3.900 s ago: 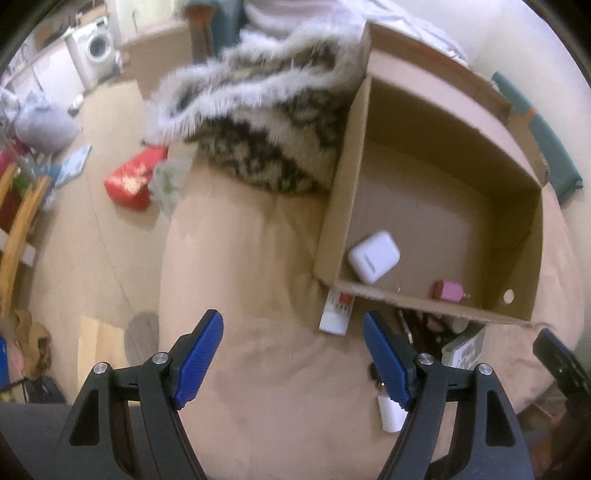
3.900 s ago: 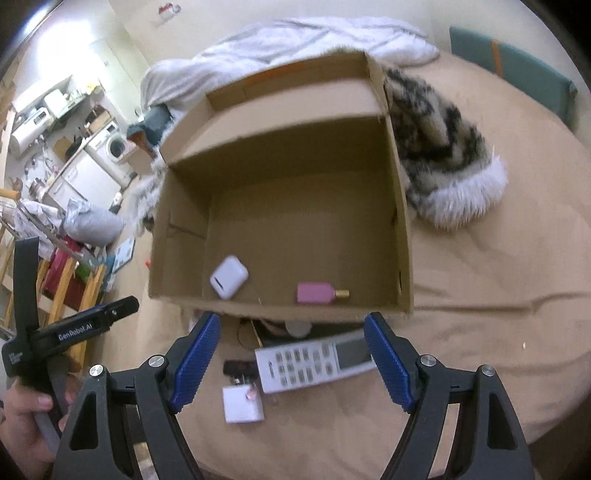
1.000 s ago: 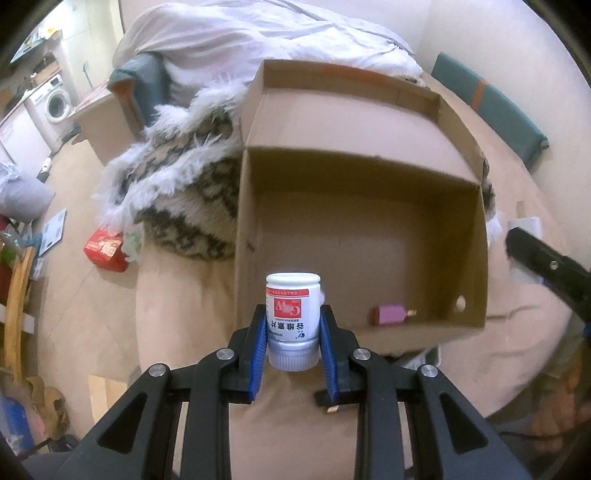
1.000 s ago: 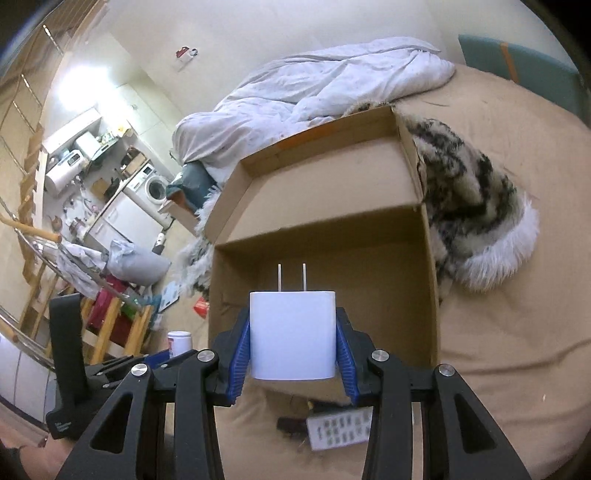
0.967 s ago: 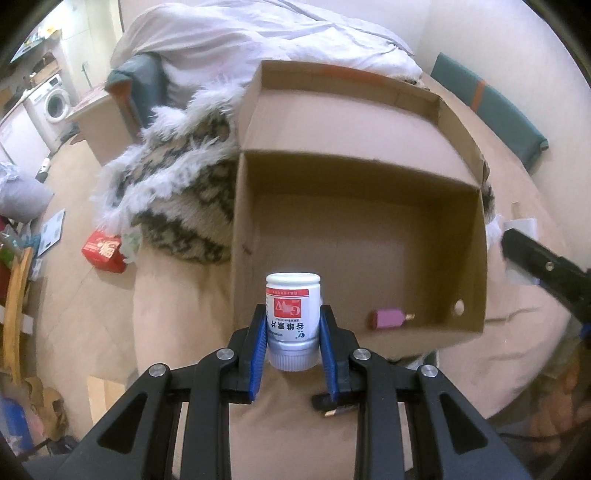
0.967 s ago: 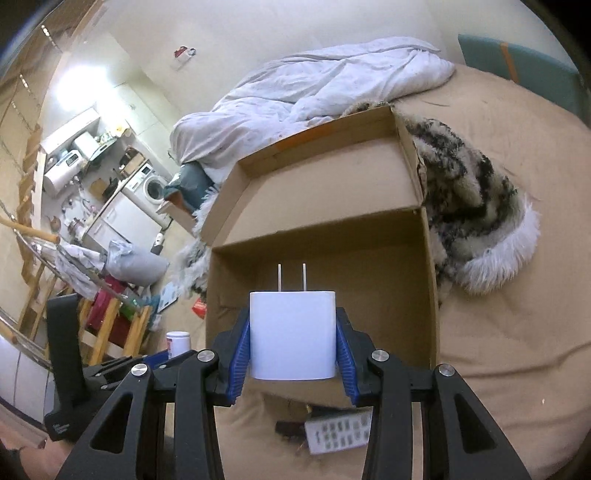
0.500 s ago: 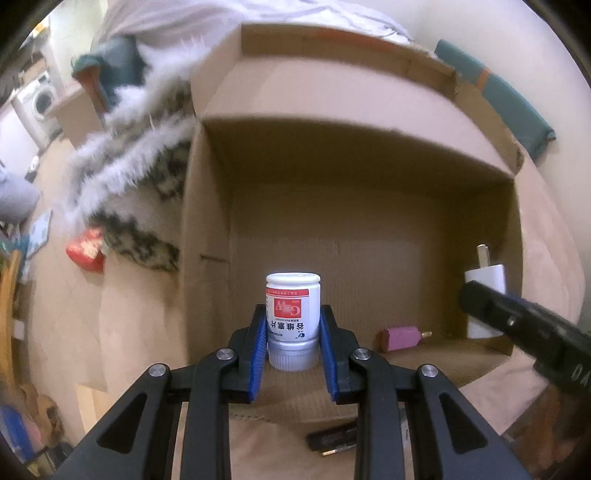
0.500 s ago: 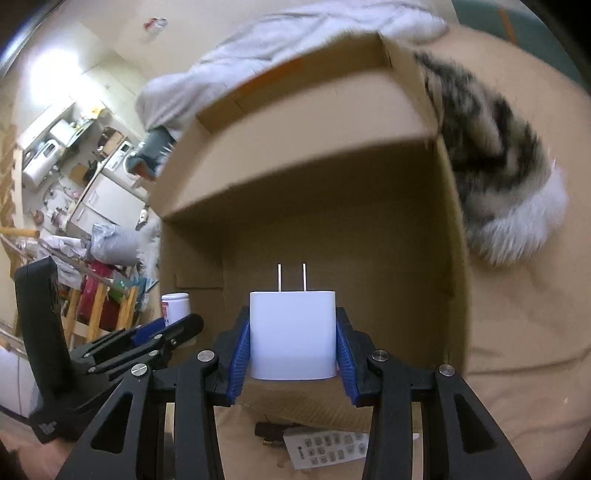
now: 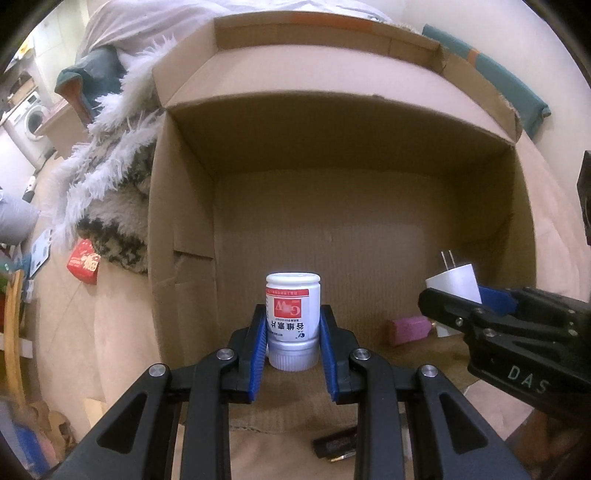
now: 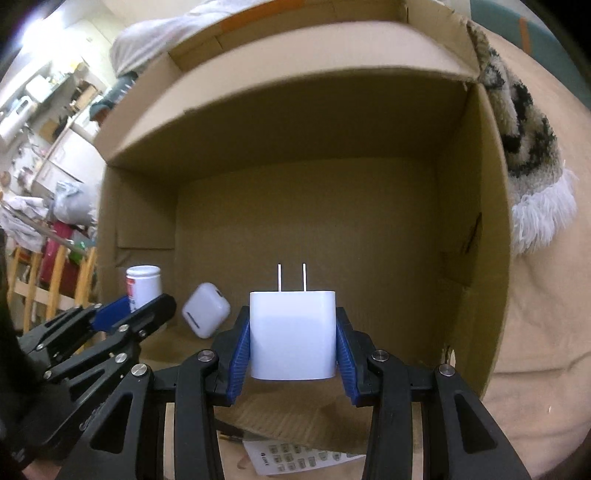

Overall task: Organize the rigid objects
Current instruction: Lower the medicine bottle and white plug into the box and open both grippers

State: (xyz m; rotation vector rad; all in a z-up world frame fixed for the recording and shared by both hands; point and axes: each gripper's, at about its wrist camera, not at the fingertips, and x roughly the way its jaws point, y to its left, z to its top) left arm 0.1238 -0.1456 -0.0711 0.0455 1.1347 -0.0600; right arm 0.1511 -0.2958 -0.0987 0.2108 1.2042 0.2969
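2 loose bits (image 10: 205, 309) (image 9: 409, 331) in box (image 9: 184, 236)

A lived-in home: a rumpled white duvet (image 9: 177, 22) and furry throw (image 9: 110, 177) lie behind the cardboard box (image 9: 362, 122), with a washing machine (image 9: 31, 118) far left of it.

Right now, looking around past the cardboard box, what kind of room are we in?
Most likely a lived-in home, a bedroom or studio flat: a rumpled white duvet lies behind the cardboard box, a fluffy blanket beside it, and a washing machine stands in the background.
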